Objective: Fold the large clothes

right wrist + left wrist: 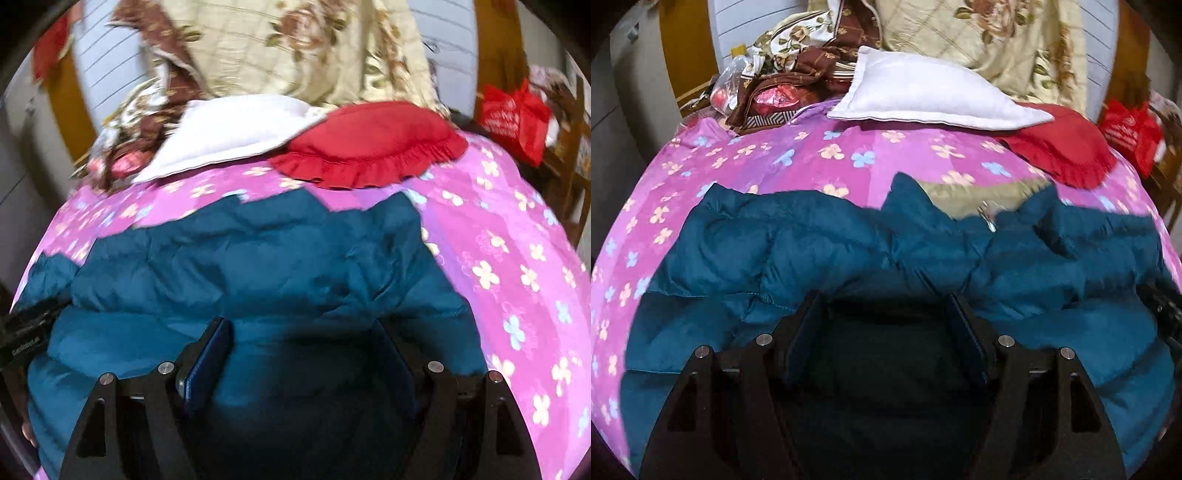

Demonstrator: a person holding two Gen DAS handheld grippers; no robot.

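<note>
A bed fills both views, covered by a pink sheet (798, 147) printed with cream and pale blue flowers; in the right wrist view the same sheet (509, 258) runs down the right side. Behind it stands a white slatted headboard (738, 26) framed in orange-brown wood, with grey wall to the left. A cream floral quilt (997, 40) is heaped against the headboard, its brown patterned side spilling left.

The teal puffer jacket (820, 251) lies spread across the near half of the bed, its quilted surface rumpled; an olive lining patch (964, 199) and a metal zipper pull show near its far edge. In the right wrist view the jacket (266, 258) reaches from the left edge to the middle of the sheet.

Beyond the jacket, a white pillow (923, 96) lies flat, overlapping a red frilled cushion (369, 144) to its right. A red plastic bag (513, 118) hangs off the bed at far right.

The left gripper (886, 314) hovers low over the jacket with its 2 fingers spread wide, nothing between them. The right gripper (303, 339) is likewise wide apart above the jacket, gripping nothing
</note>
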